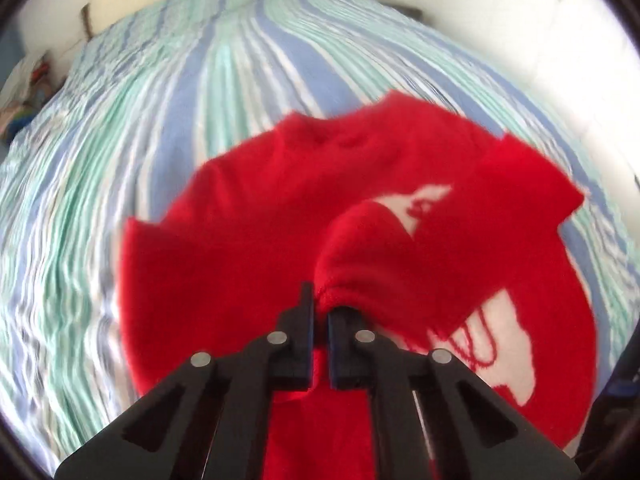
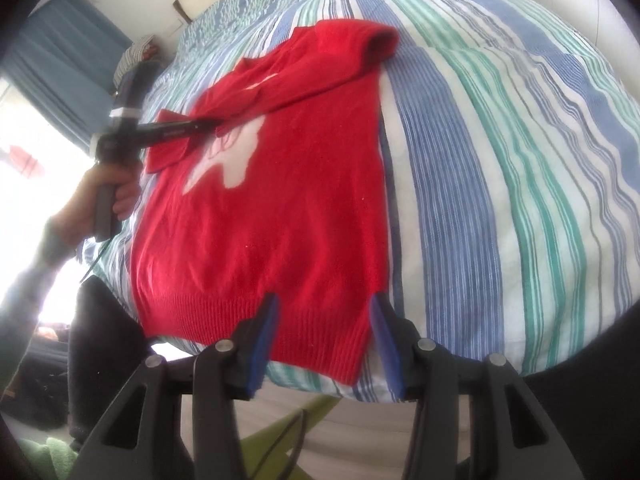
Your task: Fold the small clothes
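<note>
The left gripper (image 1: 320,312) pinches the soft, floppy red sweater's (image 2: 260,216) sleeve cuff; the right gripper (image 2: 324,320) gapes over its ribbed hem, a good hold.

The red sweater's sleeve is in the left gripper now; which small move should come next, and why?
Probably carry the sleeve across the chest and lay it flat: the left gripper is shut on its cuff, lifted above the red sweater, while the right gripper hangs open over the hem.
</note>
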The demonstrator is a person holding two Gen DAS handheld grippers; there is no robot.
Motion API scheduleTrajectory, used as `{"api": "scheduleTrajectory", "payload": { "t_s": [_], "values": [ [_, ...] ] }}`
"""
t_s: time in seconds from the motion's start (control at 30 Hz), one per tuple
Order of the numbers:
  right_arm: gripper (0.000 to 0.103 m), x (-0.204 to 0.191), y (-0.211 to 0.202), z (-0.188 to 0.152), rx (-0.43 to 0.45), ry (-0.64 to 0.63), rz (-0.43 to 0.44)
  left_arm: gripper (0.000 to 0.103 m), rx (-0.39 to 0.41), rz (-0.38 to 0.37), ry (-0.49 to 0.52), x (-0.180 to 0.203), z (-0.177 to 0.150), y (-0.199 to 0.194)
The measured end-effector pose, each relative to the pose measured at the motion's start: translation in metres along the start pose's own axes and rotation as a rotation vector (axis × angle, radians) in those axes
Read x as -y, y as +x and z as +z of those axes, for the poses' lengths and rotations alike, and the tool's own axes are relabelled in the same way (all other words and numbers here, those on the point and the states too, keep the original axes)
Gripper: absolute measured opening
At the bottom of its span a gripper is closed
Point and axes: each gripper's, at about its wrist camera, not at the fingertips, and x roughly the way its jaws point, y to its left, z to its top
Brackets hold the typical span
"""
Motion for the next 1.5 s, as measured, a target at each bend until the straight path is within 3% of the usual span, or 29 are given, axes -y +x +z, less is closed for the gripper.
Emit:
{"api": "scheduleTrajectory", "payload": {
  "t_s": [0.17,0.3,0.37,0.57,0.67,0.8,0.97,1.1,1.27,1.37,1.43,1.5],
  "values": [
    [0.047,-0.002,0.0,-0.004,0.007,-0.03,-0.009,0.004,0.143,0.08,-0.534,-0.162,-0.044,-0.077],
    [0.047,-0.01,0.01,-0.001,-0.009,-0.054,0.01,0.004,0.129,0.205,-0.765,-0.244,-0.099,-0.087],
    [0.047,-0.015,0.016,-0.003,-0.036,-0.073,0.015,0.004,0.125,0.229,-0.833,-0.263,-0.12,-0.084],
    [0.047,-0.019,0.019,-0.007,-0.044,-0.095,-0.01,0.004,0.12,0.268,-0.936,-0.259,-0.147,-0.068],
    [0.047,-0.015,0.018,-0.009,-0.041,-0.08,-0.022,0.004,0.078,0.299,-1.011,-0.265,-0.163,-0.057],
    [0.047,-0.012,0.018,-0.008,-0.04,-0.074,-0.036,0.009,0.1,0.212,-1.166,-0.283,-0.186,-0.054],
    [0.047,-0.019,0.017,-0.009,-0.046,-0.107,-0.062,0.015,0.139,0.187,-1.225,-0.296,-0.19,-0.067],
    [0.047,-0.027,0.02,-0.009,-0.051,-0.149,-0.082,0.028,0.174,0.268,-1.27,-0.307,-0.197,-0.088],
    [0.047,-0.037,0.014,0.002,-0.077,-0.172,-0.072,0.034,0.175,0.338,-1.261,-0.303,-0.196,-0.111],
    [0.051,-0.056,-0.002,0.039,-0.071,-0.249,-0.079,0.057,0.244,0.37,-1.162,-0.27,-0.183,-0.132],
    [0.067,-0.08,-0.01,0.072,-0.03,-0.354,-0.109,0.076,0.29,0.348,-1.079,-0.238,-0.174,-0.139],
    [0.076,-0.111,-0.007,0.103,0.025,-0.48,-0.129,0.082,0.321,0.313,-0.993,-0.205,-0.168,-0.139]
  ]
}}
